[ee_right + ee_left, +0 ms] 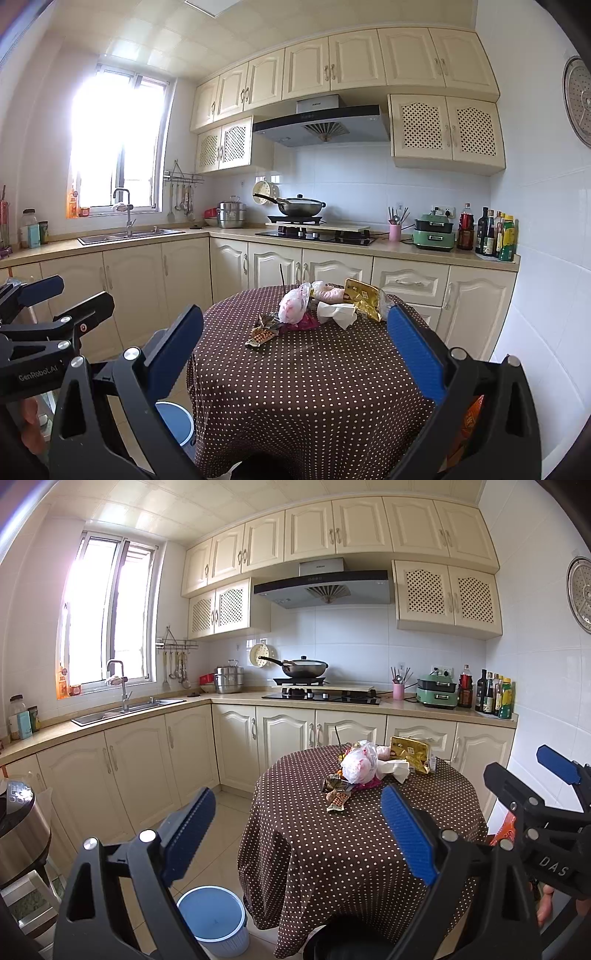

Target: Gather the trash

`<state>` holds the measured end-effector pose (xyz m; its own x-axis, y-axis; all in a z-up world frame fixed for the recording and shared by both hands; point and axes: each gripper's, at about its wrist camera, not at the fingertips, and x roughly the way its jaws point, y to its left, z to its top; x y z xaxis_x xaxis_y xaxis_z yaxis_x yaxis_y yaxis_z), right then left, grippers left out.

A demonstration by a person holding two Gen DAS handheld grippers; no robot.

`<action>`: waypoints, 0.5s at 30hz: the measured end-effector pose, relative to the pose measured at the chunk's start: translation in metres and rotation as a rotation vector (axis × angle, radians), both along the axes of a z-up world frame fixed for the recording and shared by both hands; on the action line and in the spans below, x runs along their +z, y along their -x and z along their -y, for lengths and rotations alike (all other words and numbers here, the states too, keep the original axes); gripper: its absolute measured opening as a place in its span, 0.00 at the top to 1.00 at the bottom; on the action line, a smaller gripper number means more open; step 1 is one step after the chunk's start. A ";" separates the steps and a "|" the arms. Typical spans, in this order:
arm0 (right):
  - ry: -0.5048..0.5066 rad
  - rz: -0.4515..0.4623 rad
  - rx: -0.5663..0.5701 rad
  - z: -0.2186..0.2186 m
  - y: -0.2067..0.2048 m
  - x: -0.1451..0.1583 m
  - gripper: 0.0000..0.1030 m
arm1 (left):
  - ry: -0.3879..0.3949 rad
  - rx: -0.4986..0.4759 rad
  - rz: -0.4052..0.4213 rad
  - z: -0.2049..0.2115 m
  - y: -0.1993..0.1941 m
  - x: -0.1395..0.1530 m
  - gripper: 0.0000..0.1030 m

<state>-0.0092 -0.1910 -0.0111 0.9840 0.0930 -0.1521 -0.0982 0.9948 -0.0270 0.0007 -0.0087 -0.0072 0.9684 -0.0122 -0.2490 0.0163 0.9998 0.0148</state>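
A heap of trash lies at the far side of a round table under a brown polka-dot cloth: a white plastic bag, a gold foil packet, a crumpled tissue and small snack wrappers. A blue-lined white waste bin stands on the floor left of the table. My left gripper and right gripper both hover open in front of the table, well short of the trash, holding nothing.
Cream cabinets and a counter run along the back and left walls, with a sink, a hob with a wok and bottles. A steel cooker stands at the far left. Tiled floor lies between table and cabinets.
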 end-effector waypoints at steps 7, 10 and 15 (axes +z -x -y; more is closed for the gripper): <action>-0.001 -0.002 0.004 0.000 0.000 0.003 0.07 | -0.001 0.000 0.000 0.001 0.000 -0.001 0.13; -0.001 -0.004 0.005 0.000 0.000 0.002 0.07 | -0.001 0.001 -0.001 0.001 0.000 0.000 0.13; 0.000 -0.006 0.008 -0.001 0.000 0.002 0.07 | -0.002 0.001 -0.001 0.001 0.000 0.000 0.13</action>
